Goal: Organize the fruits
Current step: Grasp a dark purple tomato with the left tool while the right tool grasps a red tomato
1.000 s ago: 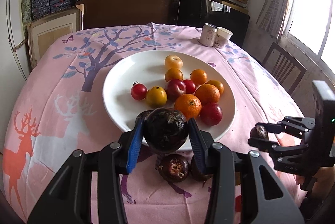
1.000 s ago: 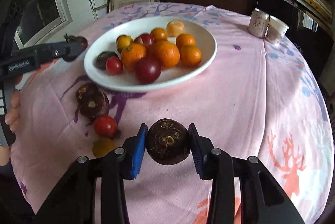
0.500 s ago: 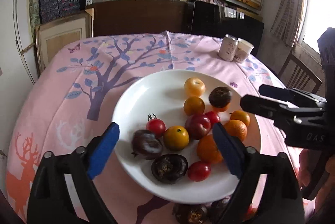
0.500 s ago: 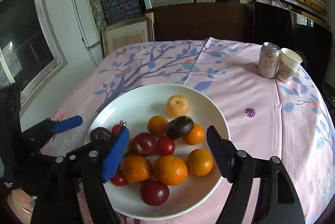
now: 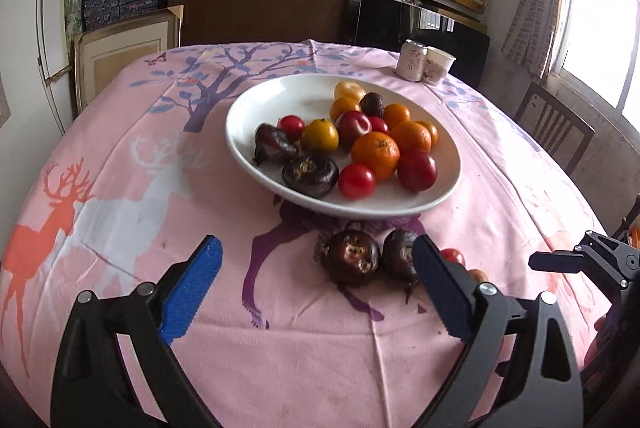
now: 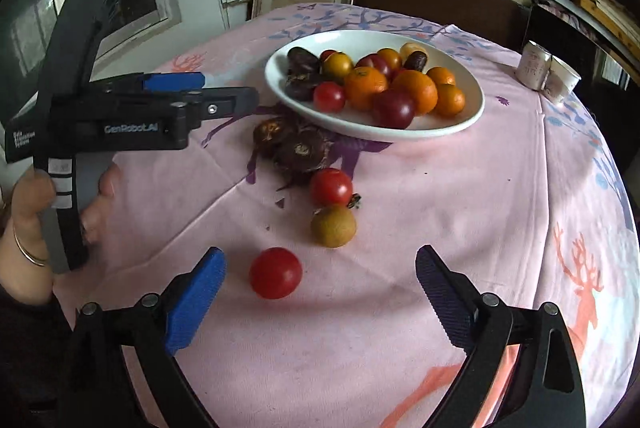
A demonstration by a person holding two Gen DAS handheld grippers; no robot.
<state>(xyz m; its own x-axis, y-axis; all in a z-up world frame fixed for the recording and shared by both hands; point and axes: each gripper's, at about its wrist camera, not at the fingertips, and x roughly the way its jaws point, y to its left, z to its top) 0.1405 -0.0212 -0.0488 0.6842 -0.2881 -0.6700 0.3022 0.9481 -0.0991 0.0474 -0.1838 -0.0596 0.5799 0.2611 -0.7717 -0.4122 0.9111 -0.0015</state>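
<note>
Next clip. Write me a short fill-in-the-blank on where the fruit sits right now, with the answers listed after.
1. Most of the fruit lies on the white ____, whose rim shows near the can.
2. The number of red tomatoes lying on the tablecloth off the dish is ____.
3. Between the right gripper jaws lies no fruit except one red ____.
4. The two dark brown fruits off the dish lie just ____ each other.

Answers: plate; two; tomato; beside

Black left tool (image 6: 192,89) and right tool (image 6: 316,292), blue ribbed pads (image 6: 192,302), silver screws, "GenRobot.AI" lettering, thin wrist bangle (image 6: 24,246)
</note>
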